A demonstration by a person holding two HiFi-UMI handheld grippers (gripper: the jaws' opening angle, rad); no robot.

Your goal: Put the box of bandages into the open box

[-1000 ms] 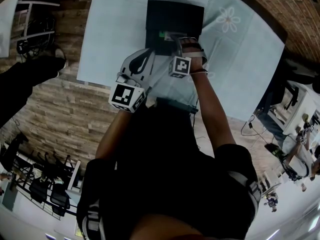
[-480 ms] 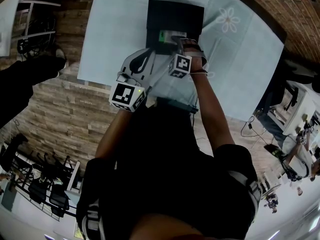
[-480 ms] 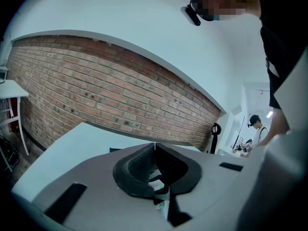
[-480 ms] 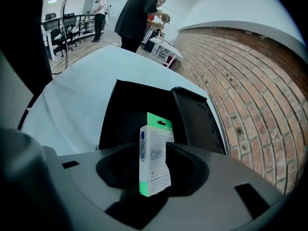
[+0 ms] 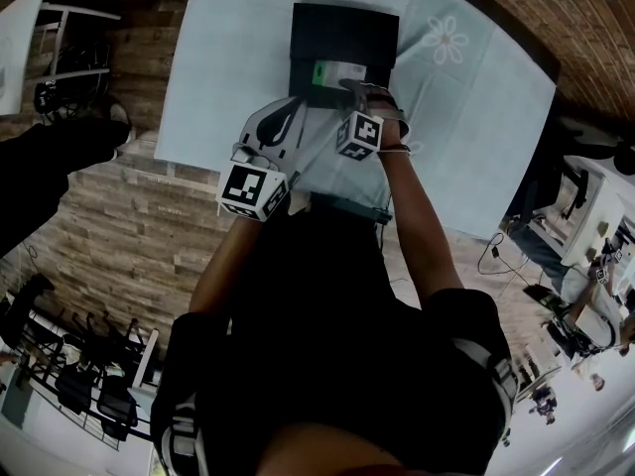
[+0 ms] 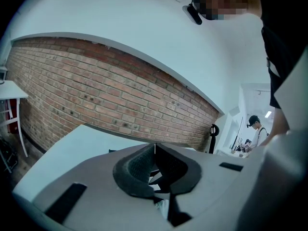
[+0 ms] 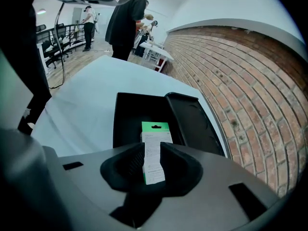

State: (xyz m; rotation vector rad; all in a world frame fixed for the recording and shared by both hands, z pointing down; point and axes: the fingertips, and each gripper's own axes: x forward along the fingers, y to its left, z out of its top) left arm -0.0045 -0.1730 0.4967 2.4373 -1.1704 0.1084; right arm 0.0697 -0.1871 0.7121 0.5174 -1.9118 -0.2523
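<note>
The small green-and-white cardboard box of bandages (image 7: 156, 130) is standing on its narrow edge between the jaws of the right gripper (image 7: 154, 150). Those jaws have just been closing, and their dark pads are now pressing against the carton's two sides. The carton's green end is reaching over the near edge of the black rectangular open box (image 7: 126, 121), and whether it is touching the floor of that box cannot be told. In the head view the carton is showing as a green-and-white strip at the near edge of the black box. The black lid (image 7: 192, 119) is lying folded out along the side of the box nearer the brick wall (image 7: 240, 76).

The box is sitting on a table covered with a pale blue cloth (image 5: 476, 107), which is carrying a printed white flower (image 5: 446, 40) just beside the box.

The left gripper (image 6: 155, 148) is hanging near the table's edge, well short of the black box, with its jaws meeting at the tips and nothing between them.

People are standing beyond the table's far end (image 7: 126, 18), and wooden flooring (image 5: 109, 236) is showing below the table.
</note>
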